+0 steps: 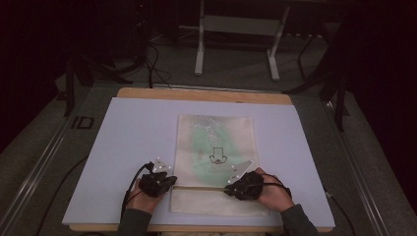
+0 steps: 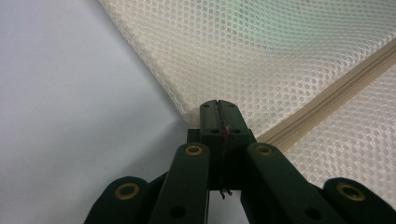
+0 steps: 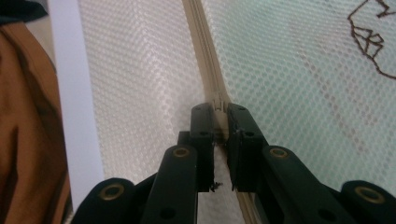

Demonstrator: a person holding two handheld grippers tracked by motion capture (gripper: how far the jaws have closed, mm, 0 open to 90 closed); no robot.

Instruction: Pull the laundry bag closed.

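A cream mesh zipper pouch (image 1: 215, 162) lies flat on a pale mat (image 1: 133, 147) that covers a wooden table (image 1: 204, 94). Sth pale green shows through the mesh, w/ a black line drawing (image 1: 216, 155) on it.

Left gripper (image 1: 169, 180) sits at the pouch's left edge, at the end of the zipper line. In the left gripper view its jaws are pressed together, no gap btw them, w/ the tips (image 2: 218, 108) right on the pouch's corner edge, where the mesh (image 2: 261, 51) meets the mat (image 2: 70, 93). A sliver of fabric edge seems pinched there (hard to be sure, the pads hide it). The zipper (image 2: 336, 91) runs off up and to the right of the jaws.

Right gripper (image 1: 230, 189) is on the zipper line, towards the pouch's right side, well apart from the left one. In the right gripper view (image 3: 219, 112) the jaws straddle the zipper (image 3: 201, 42) and clamp a small cream piece on it, the slider or its pull tab by the look of it. The zipper tape runs straight ahead of the tips; the drawing (image 3: 371, 37) is off to their upper right, the mat's strip (image 3: 74, 93) to their left.

Both hands hold the grippers low, tips down at the pouch.
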